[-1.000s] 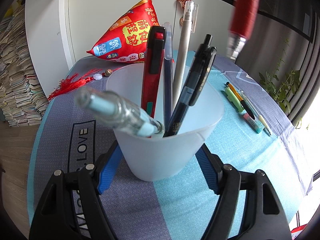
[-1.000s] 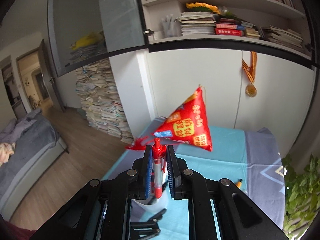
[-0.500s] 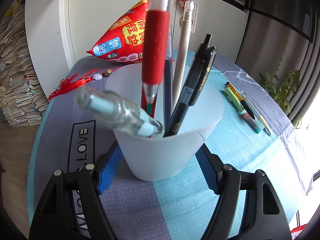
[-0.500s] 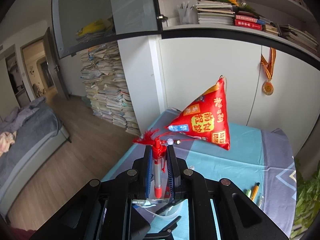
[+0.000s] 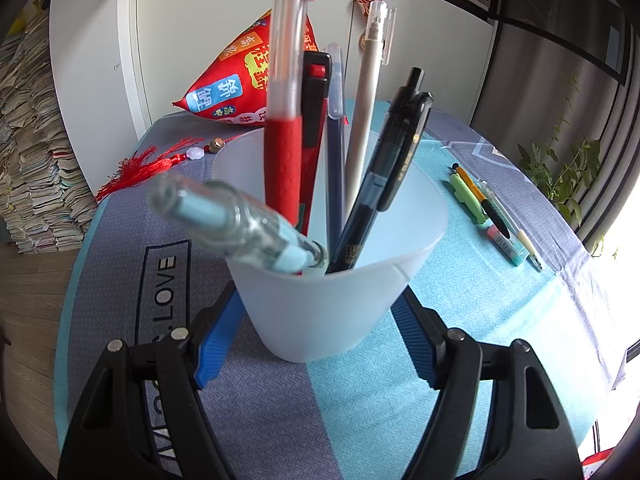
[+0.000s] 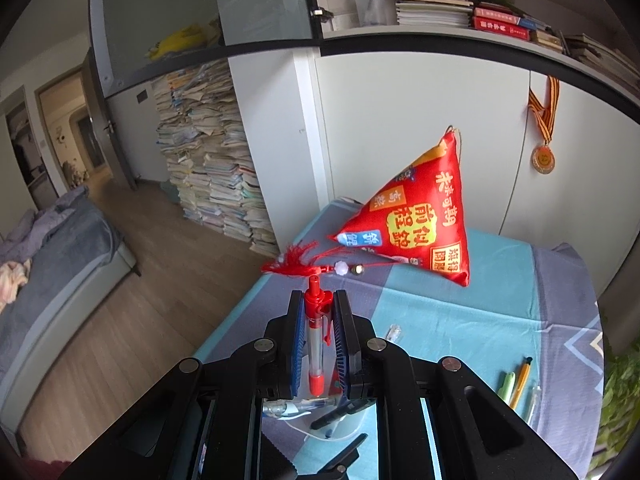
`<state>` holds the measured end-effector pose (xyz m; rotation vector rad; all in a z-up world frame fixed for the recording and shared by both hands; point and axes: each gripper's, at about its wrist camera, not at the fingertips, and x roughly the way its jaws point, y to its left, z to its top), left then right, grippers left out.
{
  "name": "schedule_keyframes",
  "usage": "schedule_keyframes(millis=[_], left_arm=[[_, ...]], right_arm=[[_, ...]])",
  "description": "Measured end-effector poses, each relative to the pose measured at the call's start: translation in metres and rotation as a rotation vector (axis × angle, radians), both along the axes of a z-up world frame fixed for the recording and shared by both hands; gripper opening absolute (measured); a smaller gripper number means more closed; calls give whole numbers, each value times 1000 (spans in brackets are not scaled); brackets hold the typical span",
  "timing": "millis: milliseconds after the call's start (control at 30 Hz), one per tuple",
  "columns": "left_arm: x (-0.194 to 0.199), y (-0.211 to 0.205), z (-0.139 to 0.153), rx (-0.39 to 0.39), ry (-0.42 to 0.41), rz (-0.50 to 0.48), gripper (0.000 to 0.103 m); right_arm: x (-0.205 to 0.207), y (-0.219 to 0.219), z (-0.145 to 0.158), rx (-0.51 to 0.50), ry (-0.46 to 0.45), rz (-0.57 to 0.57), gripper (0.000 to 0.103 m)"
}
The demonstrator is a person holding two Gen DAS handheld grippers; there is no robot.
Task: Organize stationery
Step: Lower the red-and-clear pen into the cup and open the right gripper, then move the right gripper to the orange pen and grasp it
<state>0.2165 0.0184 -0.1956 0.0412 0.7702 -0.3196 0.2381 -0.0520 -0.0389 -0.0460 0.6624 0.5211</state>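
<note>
We are in the middle of dropping one more pen into the cup (image 5: 340,280): our right hand-held gripper (image 6: 319,340) is closed on the red pen (image 6: 314,344), pinched between its blue pads (image 6: 297,340) near the clicker end, and in the left wrist view that same pen hangs nearly upright with its red grip already below the rim, in among the pens that stand there. Our left hand-held gripper (image 5: 320,320) straddles the cup, one blue pad on each side of its wall; the pads look to be touching the plastic, steadying it (how hard they press we cannot tell). The next move, as we judge it, is simply to open the right jaws and let the pen fall the last stretch, then lift straight up so as not to catch the tall white pen (image 5: 366,100) or the black one (image 5: 384,184) just beyond it. Some loose pens (image 5: 492,216) lie on the tabletop (image 5: 460,360) well off to the right of the left gripper, so the sorting is not finished. The red pen's tip is hidden inside the frosted cup, so we cannot say whether it has reached the bottom; its top is cut off by the frame in the left view, and in the right view our own gripper body covers most of the cup.
</note>
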Motion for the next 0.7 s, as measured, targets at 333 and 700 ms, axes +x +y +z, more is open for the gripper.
schedule_keyframes(millis=[333, 700], left_arm=[[0, 0, -1, 1, 0, 0, 74], [0, 0, -1, 1, 0, -1, 74]], right_arm=[[7, 1, -16, 2, 77, 23, 15], [-3, -18, 1, 32, 37, -5, 15]])
